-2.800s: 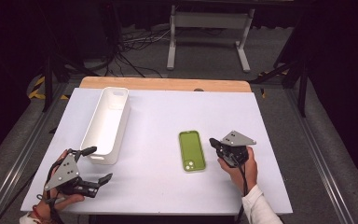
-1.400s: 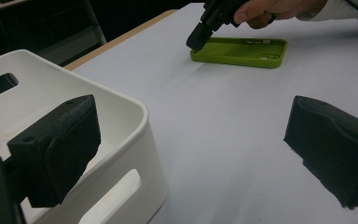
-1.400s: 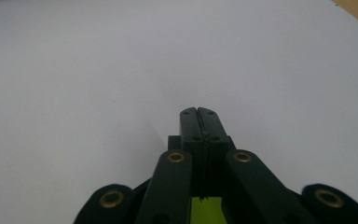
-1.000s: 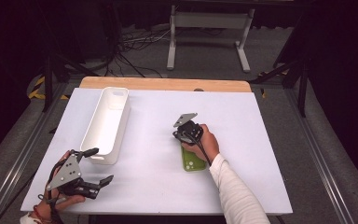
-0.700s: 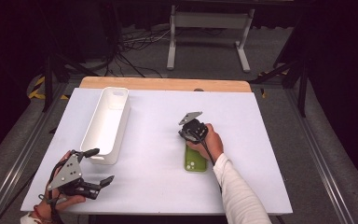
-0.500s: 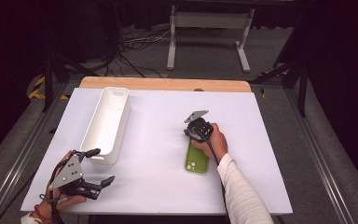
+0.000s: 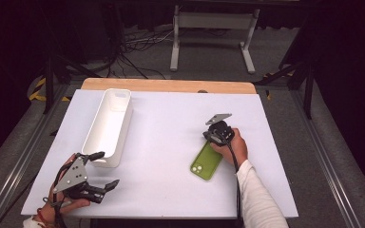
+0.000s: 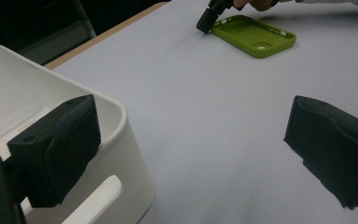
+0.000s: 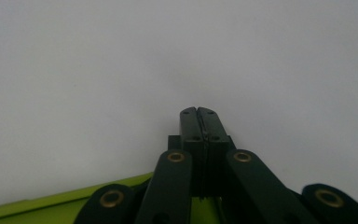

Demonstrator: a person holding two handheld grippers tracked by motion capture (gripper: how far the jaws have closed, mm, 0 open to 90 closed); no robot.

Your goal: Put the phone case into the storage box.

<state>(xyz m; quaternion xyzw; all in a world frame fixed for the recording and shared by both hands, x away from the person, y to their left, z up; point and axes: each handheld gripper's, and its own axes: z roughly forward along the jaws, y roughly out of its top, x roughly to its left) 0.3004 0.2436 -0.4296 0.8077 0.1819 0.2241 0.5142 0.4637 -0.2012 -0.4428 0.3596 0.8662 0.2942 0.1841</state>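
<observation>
A green phone case [image 7: 206, 161] lies open side up and askew on the white table [image 7: 166, 142], its far end turned to the right. My right gripper [image 7: 210, 137] points down at that far end with its jaws shut and nothing between them. In the left gripper view its tip [image 8: 205, 24] touches the case [image 8: 254, 35] at the corner. In the right gripper view the shut jaws [image 9: 199, 112] stand over the table, with the case's rim [image 9: 51, 205] below. My left gripper [image 7: 105, 168] rests open at the front left.
A long white bin [image 7: 97, 128] stands empty at the left, its near end just beyond my left gripper; one black pad [image 8: 60, 144] overlaps the bin's rim [image 8: 121, 121]. A wooden strip [image 7: 171, 85] edges the table's far side.
My right hand has slid to the right with its shut gripper at the case's far end, and that end has swung right, so the case now lies askew. My left gripper has stayed put.
</observation>
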